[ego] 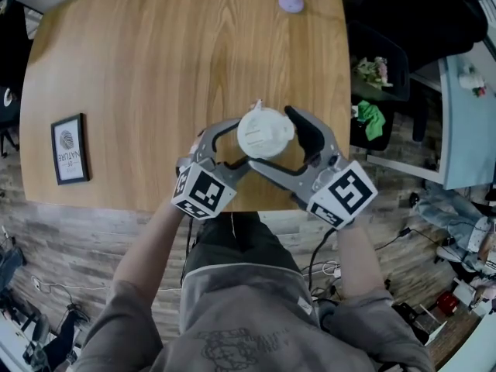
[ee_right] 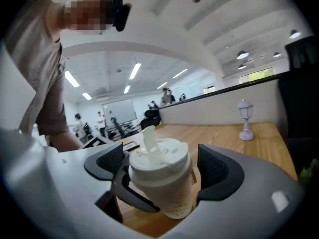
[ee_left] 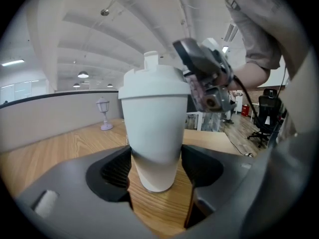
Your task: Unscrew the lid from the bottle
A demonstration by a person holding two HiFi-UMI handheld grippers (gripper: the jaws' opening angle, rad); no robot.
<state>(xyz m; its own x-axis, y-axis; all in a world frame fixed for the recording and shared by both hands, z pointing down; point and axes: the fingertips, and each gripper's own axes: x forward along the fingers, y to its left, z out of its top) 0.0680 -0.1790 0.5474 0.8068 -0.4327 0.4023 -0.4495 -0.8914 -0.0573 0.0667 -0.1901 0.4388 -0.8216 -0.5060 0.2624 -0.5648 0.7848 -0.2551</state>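
Two ribbed black pads of the left gripper [ee_left: 155, 169] pinch the smooth white bottle [ee_left: 152, 118] low on its tapered body, near the wooden table's [ego: 155, 68] front edge. The right gripper [ee_right: 162, 169] brackets the domed, spouted lid [ee_right: 159, 158], jaws spread and seemingly clear of it. Closing off-centre could tilt the bottle, and a slack lower grip would let it spin.

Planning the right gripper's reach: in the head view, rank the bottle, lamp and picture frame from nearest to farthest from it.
1. Bottle, between its jaws.
2. Lamp, ahead on the far side.
3. Picture frame, far left.
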